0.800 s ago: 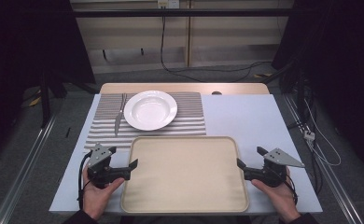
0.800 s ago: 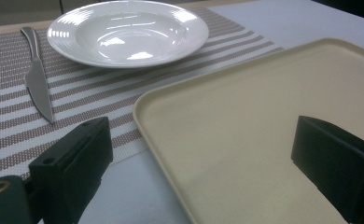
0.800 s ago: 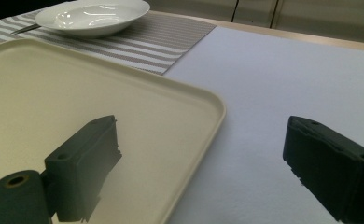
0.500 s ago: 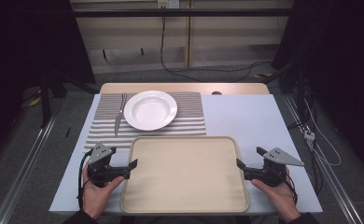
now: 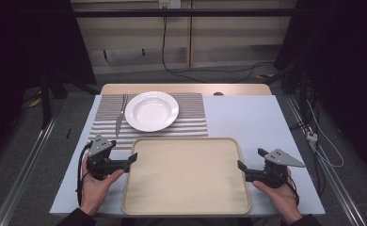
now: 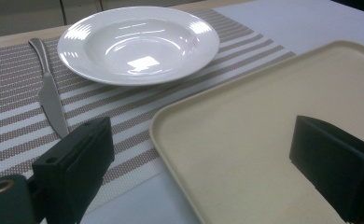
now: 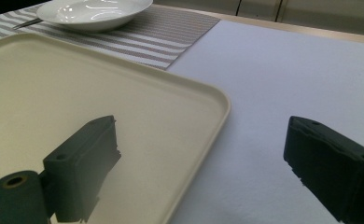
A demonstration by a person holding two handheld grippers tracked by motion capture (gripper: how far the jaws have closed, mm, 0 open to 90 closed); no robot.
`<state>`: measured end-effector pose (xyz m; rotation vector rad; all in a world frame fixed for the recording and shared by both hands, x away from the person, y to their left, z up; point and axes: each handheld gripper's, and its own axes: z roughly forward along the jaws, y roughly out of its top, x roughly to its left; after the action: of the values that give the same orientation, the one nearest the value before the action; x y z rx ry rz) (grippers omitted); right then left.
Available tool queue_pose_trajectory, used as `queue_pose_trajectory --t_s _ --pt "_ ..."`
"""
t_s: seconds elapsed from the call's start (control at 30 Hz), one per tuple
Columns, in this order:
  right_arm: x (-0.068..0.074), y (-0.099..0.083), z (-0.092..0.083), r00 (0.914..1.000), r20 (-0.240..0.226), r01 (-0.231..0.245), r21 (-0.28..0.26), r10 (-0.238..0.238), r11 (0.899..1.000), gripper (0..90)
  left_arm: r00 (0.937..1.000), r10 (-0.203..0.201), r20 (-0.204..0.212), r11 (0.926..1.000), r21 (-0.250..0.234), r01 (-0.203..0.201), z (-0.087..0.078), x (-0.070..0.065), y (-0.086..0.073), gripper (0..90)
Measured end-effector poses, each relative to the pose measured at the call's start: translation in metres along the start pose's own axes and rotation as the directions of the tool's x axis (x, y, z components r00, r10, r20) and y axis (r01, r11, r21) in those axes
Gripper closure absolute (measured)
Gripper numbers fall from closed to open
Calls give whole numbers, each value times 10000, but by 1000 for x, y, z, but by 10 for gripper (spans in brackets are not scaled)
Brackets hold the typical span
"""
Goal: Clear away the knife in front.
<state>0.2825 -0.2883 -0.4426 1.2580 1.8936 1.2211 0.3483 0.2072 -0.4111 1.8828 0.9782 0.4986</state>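
A beige tray (image 5: 186,176) lies empty at the near middle of the white table. My left gripper (image 5: 123,150) stands open at the tray's left rim. In the left gripper view its jaws (image 6: 199,163) straddle the tray (image 6: 264,126) corner, one over the striped placemat (image 6: 12,126), one over the tray. My right gripper (image 5: 251,159) is open at the right rim. In the right gripper view its jaws (image 7: 203,163) straddle the edge of the tray (image 7: 77,102), with nothing between them. A hand holds each gripper.
A white deep plate (image 5: 152,110) sits on a striped placemat (image 5: 191,117) behind the tray, with a knife (image 5: 119,120) to its left. The table (image 5: 247,117) is bare white on the right. Cables and a dark floor surround the table.
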Motion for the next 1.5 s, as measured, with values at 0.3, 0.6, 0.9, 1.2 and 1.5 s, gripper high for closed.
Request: queue_pose_trajectory --t_s 0.3,0.6,0.9,1.2,1.5 --pt "0 0 -1 10000 -8 -20 -7 20 10000 100 9998 -119 -175 9976 675 130 10 18 11 60" --pt "0 0 0 10000 -23 15 27 -15 10000 103 9978 -133 -657 9961 866 190 22 40 24 62" --pt "-1 -1 1 9999 -137 21 40 -21 10000 103 9926 -359 -1158 9894 1359 516 37 66 39 66" --pt "0 0 3 9998 -203 -11 89 12 10000 103 9854 -608 -1593 9828 1628 870 53 93 47 72" --pt "0 1 5 9999 -125 -42 174 45 9998 103 9747 -706 -2120 9798 1685 1076 73 119 63 134"
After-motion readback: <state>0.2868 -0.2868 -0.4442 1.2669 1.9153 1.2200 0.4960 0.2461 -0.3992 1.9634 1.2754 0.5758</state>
